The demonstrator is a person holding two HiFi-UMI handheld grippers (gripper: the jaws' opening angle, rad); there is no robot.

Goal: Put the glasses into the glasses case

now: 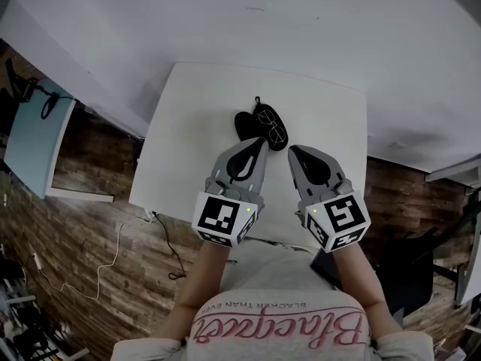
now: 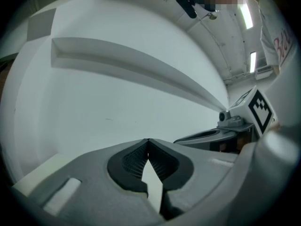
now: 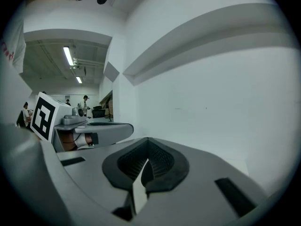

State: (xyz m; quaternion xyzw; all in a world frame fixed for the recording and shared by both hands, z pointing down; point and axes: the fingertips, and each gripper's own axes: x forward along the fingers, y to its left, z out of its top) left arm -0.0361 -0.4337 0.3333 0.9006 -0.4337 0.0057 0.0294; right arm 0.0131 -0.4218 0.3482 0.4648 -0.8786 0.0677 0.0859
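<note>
A black glasses case (image 1: 246, 124) lies open on the white table (image 1: 188, 134), a little behind its middle. The glasses (image 1: 273, 131) with thin frames rest on its right half. My left gripper (image 1: 263, 141) hovers just in front of the case, shut with nothing between its jaws. My right gripper (image 1: 292, 150) hangs beside it to the right, also shut and empty. Both gripper views look at a white wall; neither shows the case or glasses. In the left gripper view the jaws meet at the gripper tip (image 2: 148, 140); in the right gripper view the gripper tip (image 3: 147, 139) is likewise closed.
The table stands against a white wall, with wooden floor on either side. A white cable (image 1: 113, 254) trails on the floor at the left, by a pale blue panel (image 1: 30, 141). A dark chair (image 1: 421, 269) stands at the right. The person's torso is near the table's front edge.
</note>
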